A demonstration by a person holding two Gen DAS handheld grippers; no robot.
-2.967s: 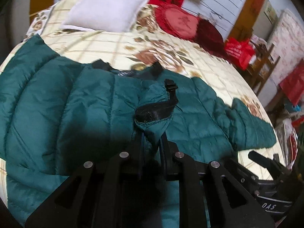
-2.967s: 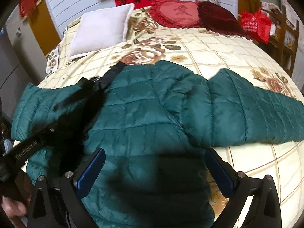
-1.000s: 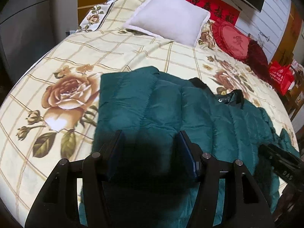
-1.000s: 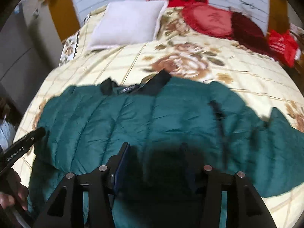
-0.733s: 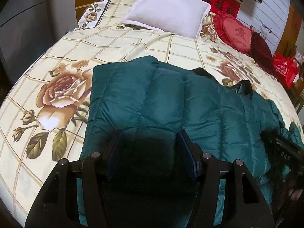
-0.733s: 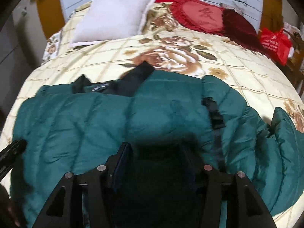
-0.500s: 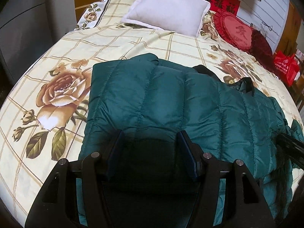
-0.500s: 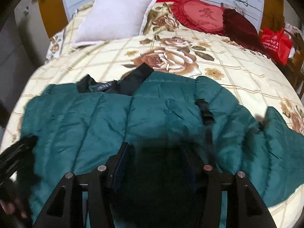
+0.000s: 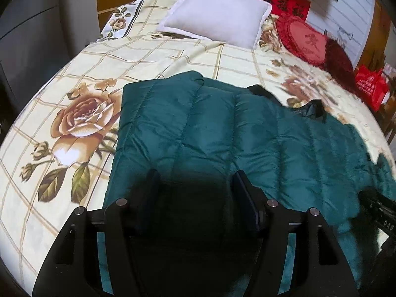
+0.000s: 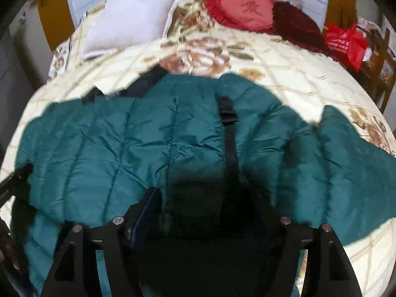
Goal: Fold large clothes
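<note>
The left hand-held gripper and the right hand-held gripper, both released, hover over the green jacket, which lies on the bed from 9 to 3 o'clock, with its collar at 12.

Bed, cream checked cover with rose print, filling most of each frame. Lying directly on it: teal quilted jacket spreading across centre and lower frame; white pillow sitting at upper centre; red round cushion and dark red cushion resting at upper right.
</note>
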